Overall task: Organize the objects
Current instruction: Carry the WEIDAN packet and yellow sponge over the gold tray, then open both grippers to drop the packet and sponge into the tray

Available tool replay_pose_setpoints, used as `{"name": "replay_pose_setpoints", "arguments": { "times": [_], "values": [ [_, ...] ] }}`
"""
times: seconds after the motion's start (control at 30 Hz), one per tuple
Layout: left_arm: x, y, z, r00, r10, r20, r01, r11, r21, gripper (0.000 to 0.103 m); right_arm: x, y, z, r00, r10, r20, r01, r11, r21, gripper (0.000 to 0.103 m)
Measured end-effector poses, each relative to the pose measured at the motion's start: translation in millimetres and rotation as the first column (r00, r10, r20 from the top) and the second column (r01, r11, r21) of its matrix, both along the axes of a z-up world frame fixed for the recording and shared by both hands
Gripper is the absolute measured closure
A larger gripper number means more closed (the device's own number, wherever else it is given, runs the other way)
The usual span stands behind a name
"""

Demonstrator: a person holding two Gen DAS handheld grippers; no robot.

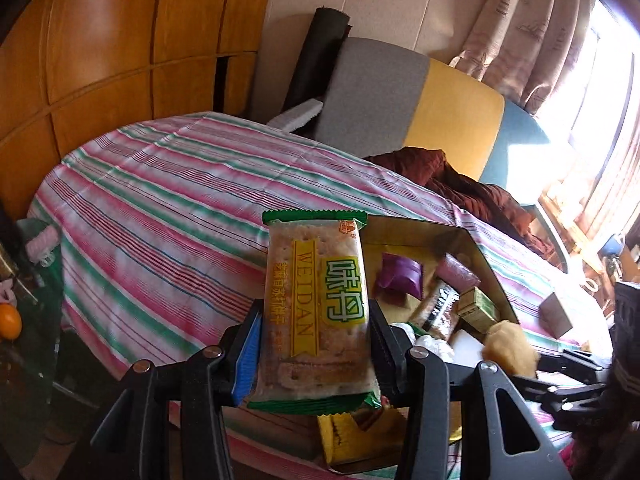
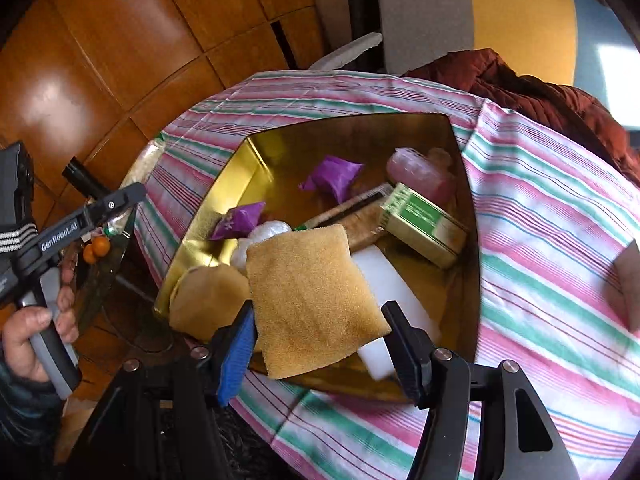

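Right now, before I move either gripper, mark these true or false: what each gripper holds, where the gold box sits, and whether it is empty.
1. The left gripper holds a cracker packet. True.
2. The right gripper is empty. False: it holds a tan sponge.
3. The gold box sits on the striped cloth. True.
4. The gold box is empty. False: it contains purple sachets, a green carton and more.
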State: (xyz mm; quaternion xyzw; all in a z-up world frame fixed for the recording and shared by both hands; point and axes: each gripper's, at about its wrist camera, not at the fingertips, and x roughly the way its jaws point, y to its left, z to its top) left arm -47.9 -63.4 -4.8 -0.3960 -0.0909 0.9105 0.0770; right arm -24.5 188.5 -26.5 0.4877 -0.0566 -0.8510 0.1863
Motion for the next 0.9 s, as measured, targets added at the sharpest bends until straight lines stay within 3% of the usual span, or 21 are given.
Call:
{"name": "replay_pose_setpoints", "arguments": {
  "times": [0.07,0.4,0.6,0.73,0.9],
  "values": [
    [-3.4,3.9,-3.8,1.000,-0.023,0.018,0.022,0.999,0.033,0.055,-2.4,-8.9,-0.9,1.000,0.018,0.001,-0.018,1.000,0.004,0.040],
    [-22.0,51.9,-11.3,0.983,-0.174,0.051,0.171,0.984,0.057,0.055,-4.1,-17.1,-16.0,0.999,0.020,0.033,-0.020,1.000,0.022,0.040],
    [-53.1,81.2,-20.0,0.948,-0.303,0.101,0.299,0.953,0.052,0.055,-6.5,-15.7,-22.9,0.999,0.012,0.047,-0.013,1.000,0.025,0.040],
    [-84.8,92.8,-31.1,0.941,-0.306,0.147,0.310,0.951,-0.006,0.054,-10.0,-15.9,-24.3,0.999,0.014,0.050,-0.016,0.999,0.031,0.040],
    [-104.5,84.0,-35.4,0.955,-0.239,0.177,0.242,0.970,0.005,0.048,-18.3,-25.7,-23.3,0.999,0.036,0.037,-0.037,0.998,0.047,0.040]
  ]
}}
